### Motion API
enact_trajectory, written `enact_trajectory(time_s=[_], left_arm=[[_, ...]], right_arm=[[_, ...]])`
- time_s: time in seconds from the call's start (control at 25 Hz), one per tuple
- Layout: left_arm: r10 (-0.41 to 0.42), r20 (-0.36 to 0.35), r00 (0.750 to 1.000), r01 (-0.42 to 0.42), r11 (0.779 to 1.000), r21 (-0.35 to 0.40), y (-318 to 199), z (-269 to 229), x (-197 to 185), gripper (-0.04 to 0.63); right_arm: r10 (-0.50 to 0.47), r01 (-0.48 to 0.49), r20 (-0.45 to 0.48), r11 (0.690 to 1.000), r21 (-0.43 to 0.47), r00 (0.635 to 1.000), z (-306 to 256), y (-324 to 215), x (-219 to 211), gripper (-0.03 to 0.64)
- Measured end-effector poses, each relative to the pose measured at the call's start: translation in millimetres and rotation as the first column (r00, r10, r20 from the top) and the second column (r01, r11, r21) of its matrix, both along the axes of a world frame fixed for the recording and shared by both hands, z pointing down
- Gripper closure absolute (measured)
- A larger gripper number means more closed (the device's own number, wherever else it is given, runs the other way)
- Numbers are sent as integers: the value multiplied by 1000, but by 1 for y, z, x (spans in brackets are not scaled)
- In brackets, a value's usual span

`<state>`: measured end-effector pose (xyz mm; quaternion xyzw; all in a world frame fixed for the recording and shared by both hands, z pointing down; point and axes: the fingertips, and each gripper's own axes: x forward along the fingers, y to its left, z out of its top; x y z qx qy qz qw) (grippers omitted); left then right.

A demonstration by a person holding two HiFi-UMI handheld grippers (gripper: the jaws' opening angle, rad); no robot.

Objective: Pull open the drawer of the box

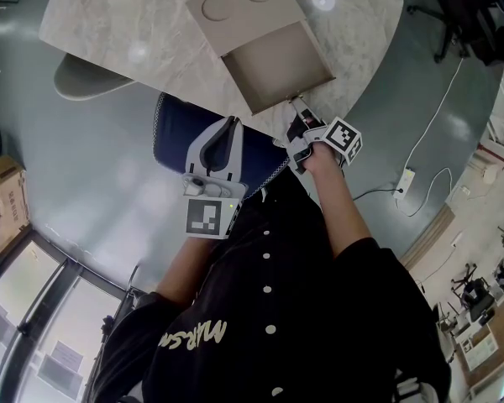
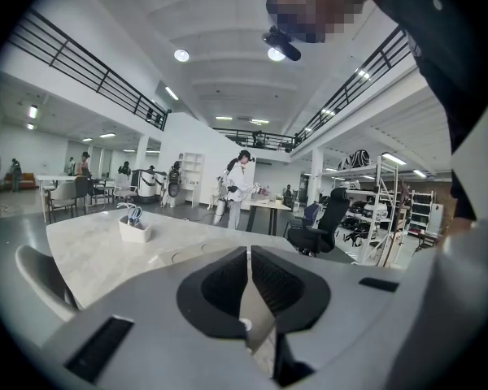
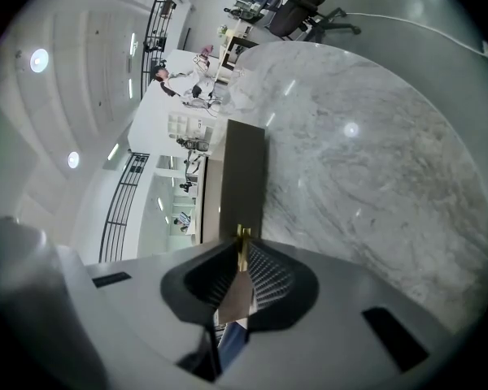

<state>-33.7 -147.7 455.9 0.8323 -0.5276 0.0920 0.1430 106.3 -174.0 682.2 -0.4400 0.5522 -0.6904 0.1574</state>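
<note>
Two tongs are in our hands. Our right tongs are clamped on the small brass pull at the front of the drawer. The drawer stands well out of the beige box, toward us, reaching the near edge of the marble counter. Our left tongs are pressed together on nothing, held back from the counter above a blue chair.
</note>
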Motion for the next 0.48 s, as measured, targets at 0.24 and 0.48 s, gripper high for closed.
enact_trajectory(time_s=[0.24, 0.48], left_arm=[[4, 8, 1000, -4, 1000, 13, -1, -4, 0, 571], [10, 8, 1000, -10, 999, 38, -5, -16, 1, 571]], right_arm=[[-22, 21, -21, 999, -41, 1000, 6, 2, 0, 589], [-108, 100, -115, 992, -72, 988, 2, 10, 7, 520]])
